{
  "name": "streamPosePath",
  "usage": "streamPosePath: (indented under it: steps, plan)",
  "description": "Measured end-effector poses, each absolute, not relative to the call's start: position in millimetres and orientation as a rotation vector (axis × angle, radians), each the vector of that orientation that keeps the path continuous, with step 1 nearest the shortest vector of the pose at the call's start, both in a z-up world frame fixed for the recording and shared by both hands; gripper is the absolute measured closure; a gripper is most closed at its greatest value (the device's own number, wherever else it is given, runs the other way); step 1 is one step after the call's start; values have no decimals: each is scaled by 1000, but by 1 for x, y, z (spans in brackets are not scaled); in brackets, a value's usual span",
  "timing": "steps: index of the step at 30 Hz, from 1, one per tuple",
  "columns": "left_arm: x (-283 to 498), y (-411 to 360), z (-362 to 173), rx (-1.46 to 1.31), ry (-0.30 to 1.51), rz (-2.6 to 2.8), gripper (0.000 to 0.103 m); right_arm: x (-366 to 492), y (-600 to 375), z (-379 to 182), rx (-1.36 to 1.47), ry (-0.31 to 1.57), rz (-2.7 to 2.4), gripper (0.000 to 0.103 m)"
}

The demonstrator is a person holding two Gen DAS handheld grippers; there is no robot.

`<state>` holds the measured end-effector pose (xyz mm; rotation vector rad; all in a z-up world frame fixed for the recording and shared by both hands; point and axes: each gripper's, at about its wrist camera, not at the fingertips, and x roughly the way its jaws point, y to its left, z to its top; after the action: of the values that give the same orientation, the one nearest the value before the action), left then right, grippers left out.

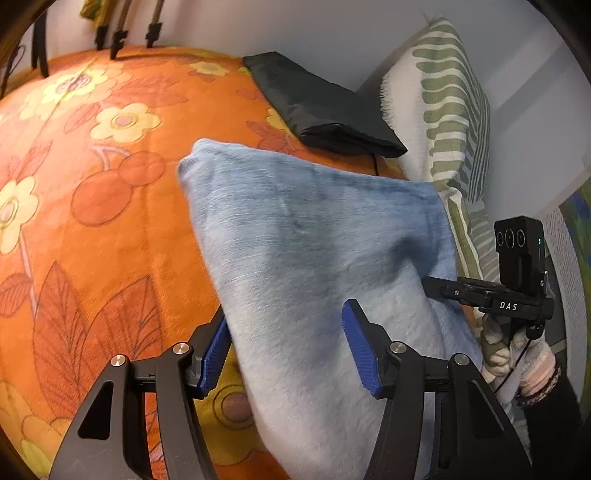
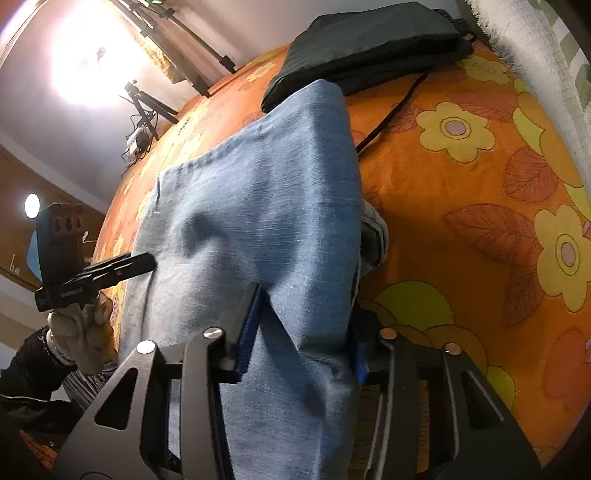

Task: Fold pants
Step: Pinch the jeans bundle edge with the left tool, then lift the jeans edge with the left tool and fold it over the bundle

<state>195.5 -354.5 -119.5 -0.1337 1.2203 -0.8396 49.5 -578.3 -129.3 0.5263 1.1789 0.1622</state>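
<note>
Denim fills both views: the pants (image 1: pixel 314 258) are a light blue pair, draped up off the bed (image 1: pixel 92 184) and hanging between my two tools. My right tool (image 2: pixel 303 332) has its blue pads pinched on a ridge of the cloth, so it is clamped on the pants. My left tool (image 1: pixel 288 350) has the cloth running between its pads, but the pads stand apart and the right-hand one shows bare, so I read it as not gripping. To do this fold well, I judge I should close the left tool on its edge before carrying anything over, keep both tools level so the fold line stays straight, and lay the cloth down on the orange flowered cover without dragging it. A black folded bag (image 1: pixel 325 110) lies on the bed just beyond the pants, with a thin black cord (image 2: pixel 391 110) trailing toward them; I should land the fold short of both. A green striped pillow (image 1: pixel 450 110) leans at the wall side, and tripod legs (image 1: pixel 122 33) stand at the far edge, well apart from my work.
</note>
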Motion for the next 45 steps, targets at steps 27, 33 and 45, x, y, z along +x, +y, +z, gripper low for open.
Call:
streamPosePath:
  steps: [27, 33, 45]
  plan:
    - [174, -368, -69, -18, 1029, -884, 91, 37, -531, -69, 253, 1114, -24, 92]
    - [179, -355, -55, -50, 1021, -882, 92, 30, -513, -52, 232, 1075, -14, 92]
    - [189, -351, 11, -28, 855, -890, 93, 42, -490, 9, 211, 919, 1, 93]
